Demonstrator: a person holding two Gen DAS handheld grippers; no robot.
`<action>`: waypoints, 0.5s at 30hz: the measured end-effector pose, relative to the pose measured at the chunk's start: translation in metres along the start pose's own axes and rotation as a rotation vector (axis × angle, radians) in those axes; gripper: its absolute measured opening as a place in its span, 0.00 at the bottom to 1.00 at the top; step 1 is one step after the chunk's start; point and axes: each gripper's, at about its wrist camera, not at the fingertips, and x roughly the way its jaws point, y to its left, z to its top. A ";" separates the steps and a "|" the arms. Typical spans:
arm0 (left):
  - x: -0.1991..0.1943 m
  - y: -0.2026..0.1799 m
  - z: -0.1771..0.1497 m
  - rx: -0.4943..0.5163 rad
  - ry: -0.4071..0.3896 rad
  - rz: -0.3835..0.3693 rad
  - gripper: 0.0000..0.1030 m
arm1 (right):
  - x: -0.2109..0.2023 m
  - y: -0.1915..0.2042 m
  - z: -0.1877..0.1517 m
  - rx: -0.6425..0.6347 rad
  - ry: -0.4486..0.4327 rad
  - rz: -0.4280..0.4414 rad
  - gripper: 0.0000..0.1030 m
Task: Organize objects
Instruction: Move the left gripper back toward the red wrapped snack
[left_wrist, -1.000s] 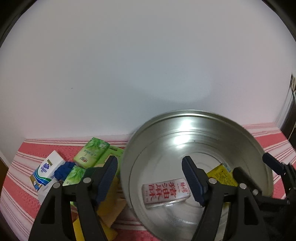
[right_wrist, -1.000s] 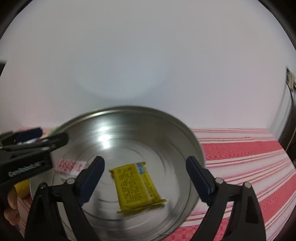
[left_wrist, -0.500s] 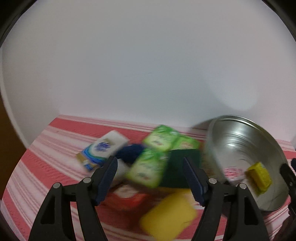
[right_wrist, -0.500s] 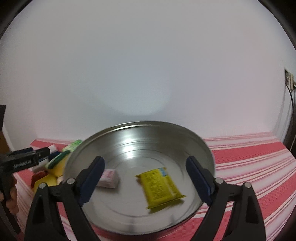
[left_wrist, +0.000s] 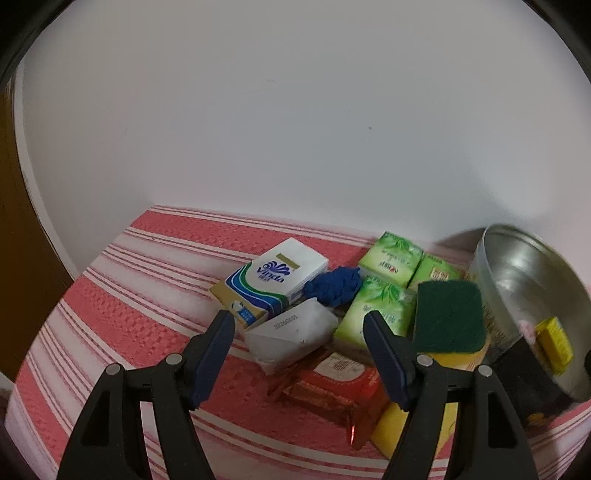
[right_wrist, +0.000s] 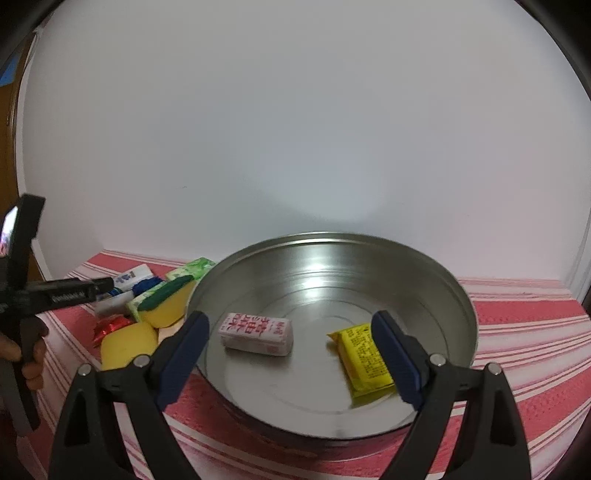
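My left gripper is open and hovers over a pile of packets on the red striped cloth. A white packet lies below the gap, with nothing gripped. Around it are a Vinda tissue pack, a blue bundle, green tissue packs, a green-topped sponge and a red packet. My right gripper is open in front of a round metal tin. In the tin lie a pink-and-white packet and a yellow packet.
A white wall stands close behind the table. A yellow sponge lies at the pile's near side, beside the tin. A person's hand holds the left tool at the left edge. A brown door frame borders the table's left end.
My left gripper has swung left from above the tin to above the pile. The right gripper has drawn back a little, so the whole tin shows.
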 end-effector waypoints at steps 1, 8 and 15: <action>-0.001 -0.001 0.000 0.014 0.001 0.001 0.72 | 0.000 0.000 0.000 0.005 0.001 0.008 0.88; -0.002 -0.007 -0.004 0.041 0.028 -0.009 0.72 | 0.004 0.011 -0.004 -0.013 0.010 0.051 0.88; 0.006 -0.001 -0.007 0.040 0.092 0.031 0.72 | -0.001 0.035 -0.009 -0.077 0.014 0.112 0.88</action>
